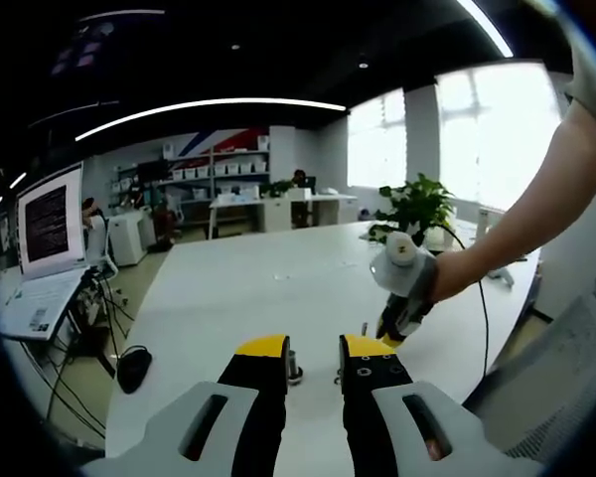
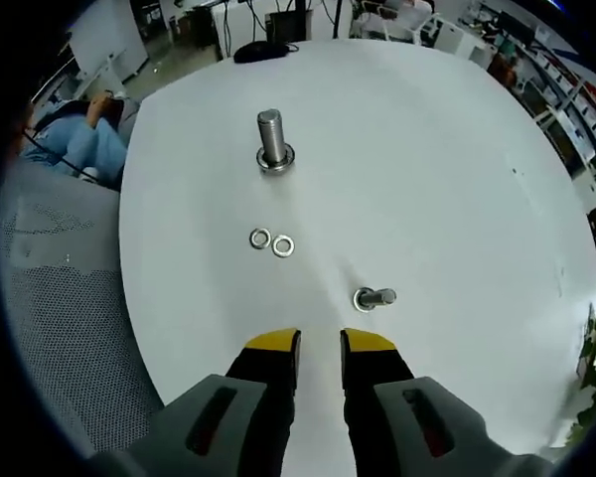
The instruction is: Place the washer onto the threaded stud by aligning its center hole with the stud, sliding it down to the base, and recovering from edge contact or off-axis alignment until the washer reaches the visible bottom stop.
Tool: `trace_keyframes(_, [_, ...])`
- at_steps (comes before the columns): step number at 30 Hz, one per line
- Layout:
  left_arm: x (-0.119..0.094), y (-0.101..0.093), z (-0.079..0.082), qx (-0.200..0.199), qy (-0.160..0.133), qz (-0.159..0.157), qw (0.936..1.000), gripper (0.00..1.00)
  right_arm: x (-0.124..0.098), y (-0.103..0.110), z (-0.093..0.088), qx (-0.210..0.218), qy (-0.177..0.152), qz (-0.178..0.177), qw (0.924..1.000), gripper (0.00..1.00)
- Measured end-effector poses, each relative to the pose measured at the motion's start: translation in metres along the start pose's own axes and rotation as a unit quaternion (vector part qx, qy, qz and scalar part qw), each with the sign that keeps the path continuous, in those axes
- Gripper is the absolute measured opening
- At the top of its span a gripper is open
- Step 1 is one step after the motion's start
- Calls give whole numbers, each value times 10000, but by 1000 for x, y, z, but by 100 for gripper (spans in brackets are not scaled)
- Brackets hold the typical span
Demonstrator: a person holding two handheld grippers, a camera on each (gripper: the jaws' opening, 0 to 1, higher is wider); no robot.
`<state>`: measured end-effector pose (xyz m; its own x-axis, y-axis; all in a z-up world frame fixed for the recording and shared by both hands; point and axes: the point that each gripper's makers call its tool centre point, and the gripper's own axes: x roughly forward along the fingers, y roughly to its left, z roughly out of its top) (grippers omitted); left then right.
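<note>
In the right gripper view a tall steel stud (image 2: 270, 137) stands on the white table (image 2: 427, 169) with a washer round its base. Two loose washers (image 2: 271, 241) lie side by side nearer to me. A smaller stud (image 2: 374, 297) stands just ahead of my right gripper (image 2: 320, 346), which is open with nothing between its jaws. In the left gripper view my left gripper (image 1: 315, 350) is open and empty, and the tall stud (image 1: 295, 372) peeks out beside its left jaw. A hand holds the right gripper (image 1: 389, 336) low over the table, close to the small stud (image 1: 364, 328).
A laptop (image 1: 42, 248) and a black mouse (image 1: 133, 368) sit off the table's left side. A potted plant (image 1: 415, 207) stands at the far right with a cable (image 1: 482, 308) running forward. A grey mesh chair (image 2: 60, 298) is next to the table edge.
</note>
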<state>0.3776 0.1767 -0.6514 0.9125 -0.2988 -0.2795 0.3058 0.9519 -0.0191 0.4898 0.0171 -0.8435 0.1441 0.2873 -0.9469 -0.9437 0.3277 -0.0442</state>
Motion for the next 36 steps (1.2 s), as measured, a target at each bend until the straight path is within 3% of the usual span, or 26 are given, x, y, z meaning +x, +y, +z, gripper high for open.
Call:
trace_keyframes(8, [1,-2,-1,-9,27,-36,10000,18,6,5,15,-64,-74,22,10000,18])
trace_keyframes(23, [2,-2,-3,16,95,-57,9999,18,27,16,29,5,-94,124,9999,19])
trace_keyframes(36, [1,-1,-3,-1,72,-9,10000,18,41,20,39,-181,-40,183,9997,20])
